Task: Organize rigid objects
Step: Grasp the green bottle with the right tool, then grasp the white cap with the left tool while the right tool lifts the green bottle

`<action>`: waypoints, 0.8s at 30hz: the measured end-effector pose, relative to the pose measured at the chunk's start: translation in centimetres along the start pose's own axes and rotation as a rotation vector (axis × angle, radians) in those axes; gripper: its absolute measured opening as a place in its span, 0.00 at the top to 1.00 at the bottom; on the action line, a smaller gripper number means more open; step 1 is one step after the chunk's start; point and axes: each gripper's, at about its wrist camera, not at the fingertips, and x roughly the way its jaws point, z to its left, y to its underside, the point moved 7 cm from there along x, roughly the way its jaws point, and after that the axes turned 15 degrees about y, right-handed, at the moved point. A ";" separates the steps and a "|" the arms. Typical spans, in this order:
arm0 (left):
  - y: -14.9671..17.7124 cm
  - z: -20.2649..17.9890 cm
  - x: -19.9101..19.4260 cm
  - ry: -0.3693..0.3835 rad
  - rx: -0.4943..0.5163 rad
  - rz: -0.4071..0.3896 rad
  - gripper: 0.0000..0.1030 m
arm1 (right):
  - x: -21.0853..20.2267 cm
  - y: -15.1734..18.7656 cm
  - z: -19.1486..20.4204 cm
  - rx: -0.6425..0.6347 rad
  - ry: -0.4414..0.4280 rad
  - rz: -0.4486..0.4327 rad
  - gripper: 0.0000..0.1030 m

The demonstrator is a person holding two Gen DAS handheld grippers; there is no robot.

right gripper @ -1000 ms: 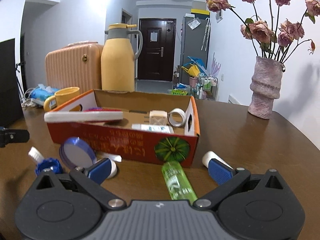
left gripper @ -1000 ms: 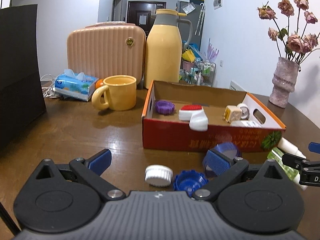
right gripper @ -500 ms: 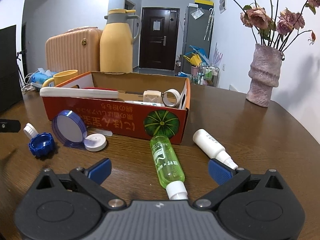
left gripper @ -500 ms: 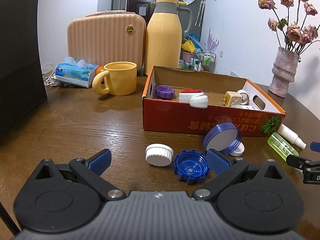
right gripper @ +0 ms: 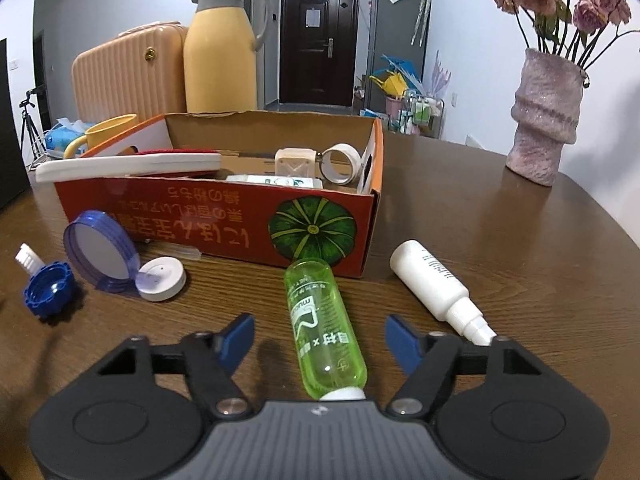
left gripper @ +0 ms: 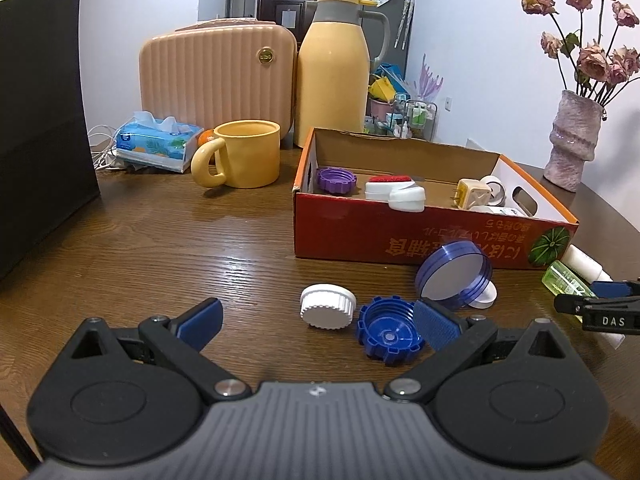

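Right gripper (right gripper: 320, 338) lowered over the green bottle (right gripper: 324, 328) at lower centre of its view, jaws just narrowed from wide yet pads clear of it, nothing gripped. Looks like a pickup for the box (right gripper: 224, 216) above. Left gripper (left gripper: 318, 320) wide, empty.

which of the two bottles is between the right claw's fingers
The green bottle. It lies between the closing fingers of the right claw, not yet pinched; the white bottle lies outside them, to the right.
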 end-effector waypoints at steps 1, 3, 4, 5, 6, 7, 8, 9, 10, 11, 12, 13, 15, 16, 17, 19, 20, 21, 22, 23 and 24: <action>0.0 0.0 0.0 -0.001 0.000 0.001 0.00 | 0.2 -0.1 0.0 0.001 -0.002 0.006 0.43; 0.0 0.1 0.1 -0.004 -0.001 0.002 0.00 | 0.7 -0.1 0.0 0.011 -0.010 0.020 0.49; 0.0 0.2 0.1 -0.005 -0.002 0.003 0.00 | 0.9 -0.1 -0.1 0.016 -0.014 0.027 0.53; 0.0 0.2 0.1 -0.007 -0.002 0.004 0.00 | 1.1 0.0 -0.1 0.021 -0.019 0.035 0.55; 0.0 0.2 0.2 -0.008 -0.003 0.006 0.00 | 1.2 0.1 -0.2 0.026 -0.021 0.041 0.60; 0.1 0.3 0.3 -0.010 -0.004 0.009 0.00 | 1.4 0.1 -0.2 0.028 -0.023 0.049 0.65; 0.1 0.4 0.3 -0.011 -0.006 0.012 0.00 | 1.4 0.2 -0.2 0.031 -0.024 0.048 0.67; 0.2 0.4 0.4 -0.011 -0.008 0.014 0.00 | 1.4 0.2 -0.3 0.033 -0.023 0.047 0.70; 0.2 0.5 0.5 -0.012 -0.010 0.016 0.00 | 1.3 0.2 -0.3 0.038 -0.026 0.046 0.70; 0.2 0.5 0.6 -0.015 -0.010 0.018 0.00 | 1.3 0.2 -0.3 0.043 -0.031 0.043 0.70; 0.2 0.5 0.7 -0.017 -0.010 0.020 0.00 | 1.2 0.2 -0.4 0.045 -0.031 0.038 0.70; 0.2 0.6 0.8 -0.019 -0.010 0.023 0.00 | 1.2 0.2 -0.3 0.045 -0.030 0.034 0.71; 0.3 0.6 0.9 -0.022 -0.011 0.027 0.00 | 1.2 0.3 -0.3 0.046 -0.031 0.023 0.71; 0.3 0.7 1.0 -0.023 -0.012 0.030 0.00 | 1.1 0.3 -0.3 0.051 -0.033 0.019 0.71; 0.4 0.7 1.1 -0.024 -0.012 0.033 0.00 | 1.1 0.4 -0.3 0.061 -0.036 0.016 0.71; 0.5 0.7 1.3 -0.026 -0.011 0.038 0.00 | 1.1 0.4 -0.4 0.071 -0.038 0.012 0.71; 0.5 0.7 1.4 -0.027 -0.011 0.041 0.00 | 1.1 0.4 -0.4 0.076 -0.039 0.011 0.71; 0.5 0.7 1.5 -0.028 -0.011 0.044 0.00 | 1.0 0.5 -0.5 0.080 -0.038 0.008 0.71; 0.5 0.7 1.7 -0.029 -0.012 0.047 0.00 | 1.0 0.5 -0.5 0.085 -0.038 0.005 0.71; 0.4 0.7 1.8 -0.030 -0.011 0.050 0.00 | 0.9 0.4 -0.6 0.089 -0.039 0.000 0.71; 0.4 0.7 2.0 -0.032 -0.011 0.053 0.00 | 0.8 0.4 -0.6 0.095 -0.040 -0.006 0.71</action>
